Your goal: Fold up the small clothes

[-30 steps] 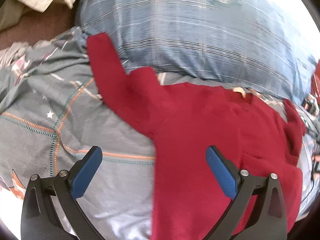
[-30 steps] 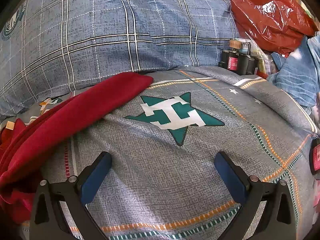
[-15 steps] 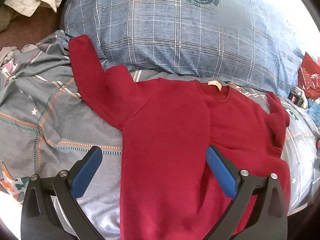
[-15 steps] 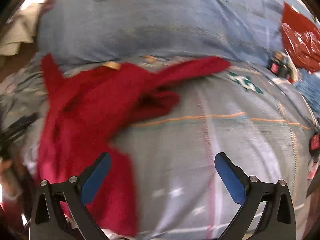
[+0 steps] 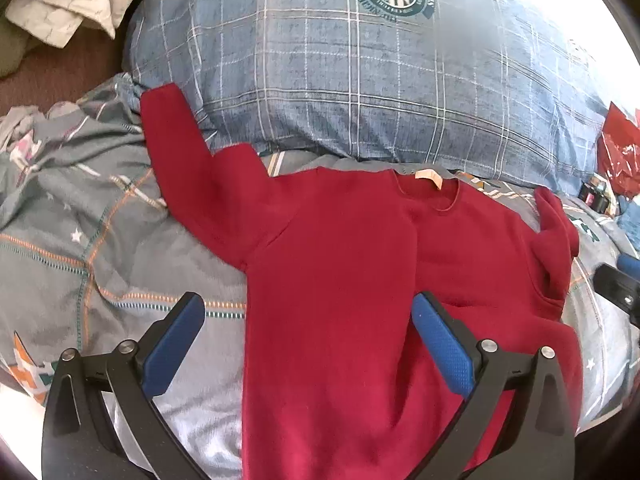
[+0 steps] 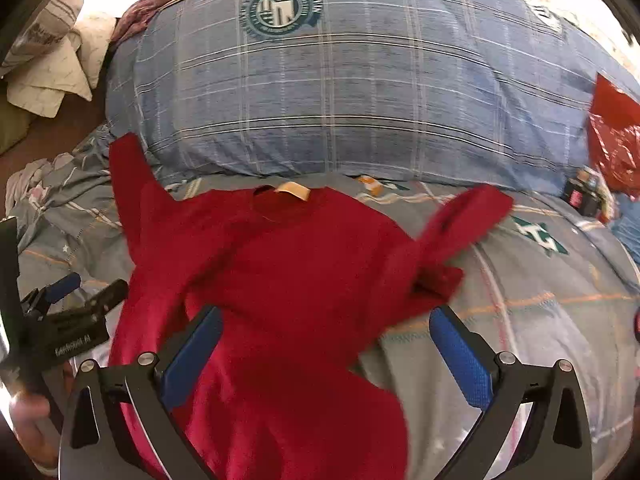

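Straight ahead of both my tools, flat on the grey patterned bedspread (image 5: 100, 248), lies the dark red knit sweater (image 5: 340, 280), collar toward the blue plaid pillow (image 5: 360, 80), hem toward me, long axis running away from me. My left gripper (image 5: 308, 328) and right gripper (image 6: 326, 338) both hover spread wide, empty. Left sleeve stretches out far-left, right sleeve crumpled; I reckon left is nearer.

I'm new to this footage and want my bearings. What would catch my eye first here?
A red sweater lies spread across the grey patterned bedspread, one sleeve reaching up against the big blue plaid pillow behind it. Both grippers, left and right, hover above it, jaws open and empty.
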`<state>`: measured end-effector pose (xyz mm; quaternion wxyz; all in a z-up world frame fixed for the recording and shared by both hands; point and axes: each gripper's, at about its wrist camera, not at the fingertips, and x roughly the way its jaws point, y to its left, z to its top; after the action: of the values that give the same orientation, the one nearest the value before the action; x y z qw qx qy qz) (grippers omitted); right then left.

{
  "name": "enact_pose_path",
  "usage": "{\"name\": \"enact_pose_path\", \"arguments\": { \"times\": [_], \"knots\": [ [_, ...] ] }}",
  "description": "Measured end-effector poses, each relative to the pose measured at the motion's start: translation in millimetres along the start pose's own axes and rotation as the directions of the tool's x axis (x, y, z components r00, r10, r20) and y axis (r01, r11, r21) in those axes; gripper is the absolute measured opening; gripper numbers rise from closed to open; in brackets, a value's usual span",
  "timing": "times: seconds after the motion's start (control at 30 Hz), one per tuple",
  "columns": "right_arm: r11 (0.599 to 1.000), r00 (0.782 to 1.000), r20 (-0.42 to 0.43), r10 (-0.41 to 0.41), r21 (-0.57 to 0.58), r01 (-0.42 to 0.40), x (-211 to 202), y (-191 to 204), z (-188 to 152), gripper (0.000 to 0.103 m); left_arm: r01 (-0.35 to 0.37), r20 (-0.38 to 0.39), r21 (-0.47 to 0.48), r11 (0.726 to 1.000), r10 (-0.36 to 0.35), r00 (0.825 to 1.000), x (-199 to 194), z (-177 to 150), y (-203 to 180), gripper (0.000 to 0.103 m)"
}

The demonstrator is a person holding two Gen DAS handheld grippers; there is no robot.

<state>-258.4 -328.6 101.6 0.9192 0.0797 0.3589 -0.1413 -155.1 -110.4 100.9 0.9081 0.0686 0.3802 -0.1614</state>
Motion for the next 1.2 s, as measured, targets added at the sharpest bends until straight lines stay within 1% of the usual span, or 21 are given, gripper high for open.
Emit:
{"name": "enact_pose_path", "arguments": {
  "times": [0.13,0.27,0.33,0.43,0.6,0.8,1.0,1.2],
  "knots": [
    [1.0,1.0,0.006,-0.008,-0.013,0.008,12.4,13.1,4.1,0.103,0.025,0.014,0.005,1.0,-0.025,1.0,0.5,2.4,-0.6,0.103],
    [1.0,0.999,0.03,0.015,0.004,-0.015,23.4,18.9,5.9,0.103,0.021,0.005,0.004,1.0,-0.021,1.0,6.6,5.5,-2.6,0.103],
    [1.0,0.999,0.023,0.024,-0.002,-0.024,29.1,21.1,7.4,0.103,0.027,-0.002,-0.006,1.0,-0.027,1.0,10.0,6.5,-2.2,0.103],
    [1.0,1.0,0.009,0.011,-0.019,-0.011,39.0,27.1,9.9,0.103,0.029,-0.006,-0.018,0.999,-0.03,1.0,13.4,6.8,-1.4,0.103],
    [1.0,1.0,0.001,0.029,-0.008,-0.029,48.5,27.4,10.3,0.103,0.025,-0.016,-0.024,0.999,-0.025,1.0,20.9,9.1,-1.1,0.103],
    [1.0,1.0,-0.013,0.003,-0.019,-0.003,58.8,28.5,11.3,0.103,0.024,-0.035,-0.038,0.999,-0.025,0.999,30.9,11.6,0.9,0.103],
    [0.999,1.0,-0.024,-0.005,-0.041,0.004,67.1,31.7,11.4,0.102,0.022,-0.044,-0.043,0.999,-0.024,0.999,36.1,12.1,1.4,0.103],
    [0.999,0.999,-0.015,0.038,-0.017,-0.038,68.7,31.2,11.7,0.102,0.014,-0.049,-0.038,0.999,-0.016,0.999,40.3,13.5,3.3,0.103]
  ]
}}
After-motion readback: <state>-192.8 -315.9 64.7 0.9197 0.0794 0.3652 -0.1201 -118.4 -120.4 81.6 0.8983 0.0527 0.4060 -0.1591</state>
